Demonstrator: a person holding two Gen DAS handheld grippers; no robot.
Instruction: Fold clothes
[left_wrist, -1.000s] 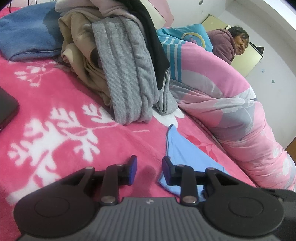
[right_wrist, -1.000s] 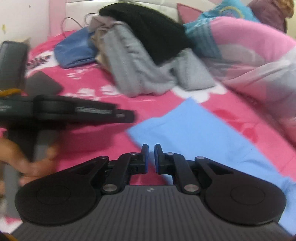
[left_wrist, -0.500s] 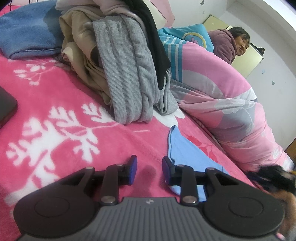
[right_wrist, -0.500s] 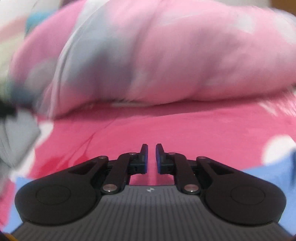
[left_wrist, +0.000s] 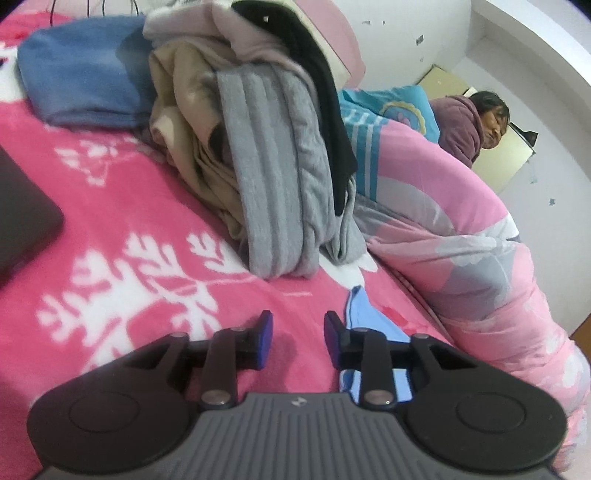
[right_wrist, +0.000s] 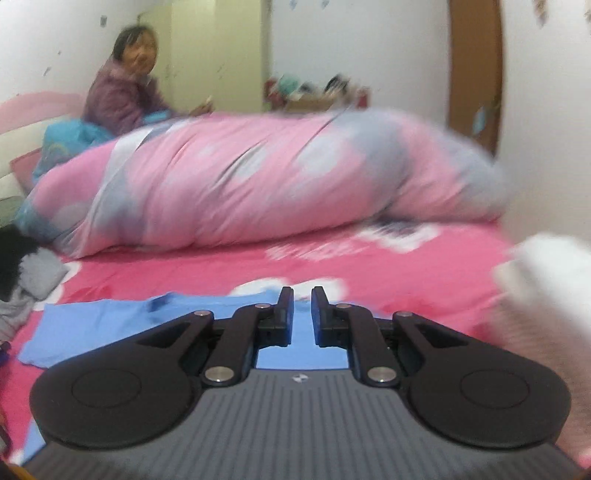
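Note:
A light blue garment (left_wrist: 364, 314) lies flat on the pink flowered bedspread (left_wrist: 122, 206). In the left wrist view its pointed corner sits just right of my left gripper (left_wrist: 298, 328), which is open and empty over the spread. In the blurred right wrist view the same blue garment (right_wrist: 110, 325) spreads out to the left and under my right gripper (right_wrist: 302, 306). Its jaws are all but shut, with a slim gap and nothing between them. A pile of unfolded clothes (left_wrist: 273, 184), grey, beige and black, stands behind the left gripper.
A rolled pink duvet (left_wrist: 461, 240) (right_wrist: 258, 177) runs along the far side of the bed, and a person (left_wrist: 465, 125) (right_wrist: 125, 92) sits behind it. A folded blue blanket (left_wrist: 81, 85) lies at the back left, a dark flat object (left_wrist: 22, 221) at the left edge. Something white and blurred (right_wrist: 546, 273) is at right.
The right gripper has swung away from the clothes pile to face the duvet and the room's far wall, rising as it went. The left gripper has hardly moved.

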